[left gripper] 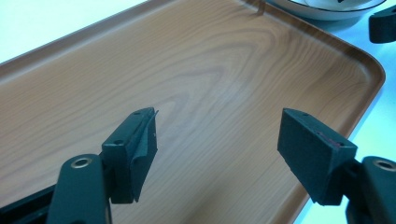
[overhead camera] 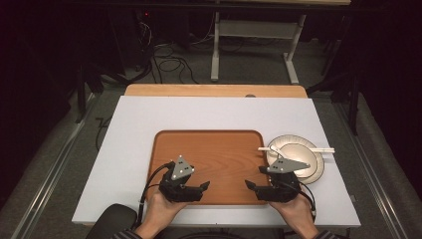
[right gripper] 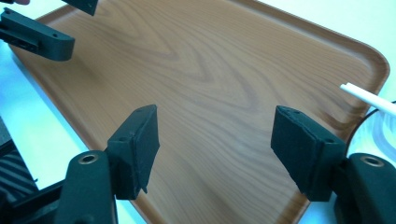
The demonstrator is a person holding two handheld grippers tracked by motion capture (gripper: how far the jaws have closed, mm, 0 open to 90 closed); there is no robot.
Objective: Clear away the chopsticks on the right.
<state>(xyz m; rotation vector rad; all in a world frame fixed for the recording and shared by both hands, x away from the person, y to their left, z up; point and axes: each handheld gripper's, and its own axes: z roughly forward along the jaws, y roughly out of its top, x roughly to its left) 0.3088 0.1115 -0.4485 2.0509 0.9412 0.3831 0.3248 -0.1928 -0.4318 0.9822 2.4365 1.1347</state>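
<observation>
A wood-grain tray (overhead camera: 219,149) lies in the middle of the white table top (overhead camera: 149,114). My left gripper (overhead camera: 200,183) is held over the tray's near left corner, and in the left gripper view it (left gripper: 217,135) stands open above bare tray (left gripper: 196,70). Over the near right corner my right gripper (overhead camera: 254,178) points left, and in the right gripper view it (right gripper: 215,126) is open with only tray (right gripper: 210,60) between its jaws. A cream plate (overhead camera: 303,152) sits just right of the tray, with a white stick (overhead camera: 326,149) lying across it.
The plate's rim (left gripper: 327,10) shows at the top of the left gripper view, beside the other gripper's jaw (left gripper: 383,23). The right gripper view holds the left gripper (right gripper: 37,35) at upper left and the white stick (right gripper: 369,99) at right. A wooden strip (overhead camera: 214,90) runs behind the white top.
</observation>
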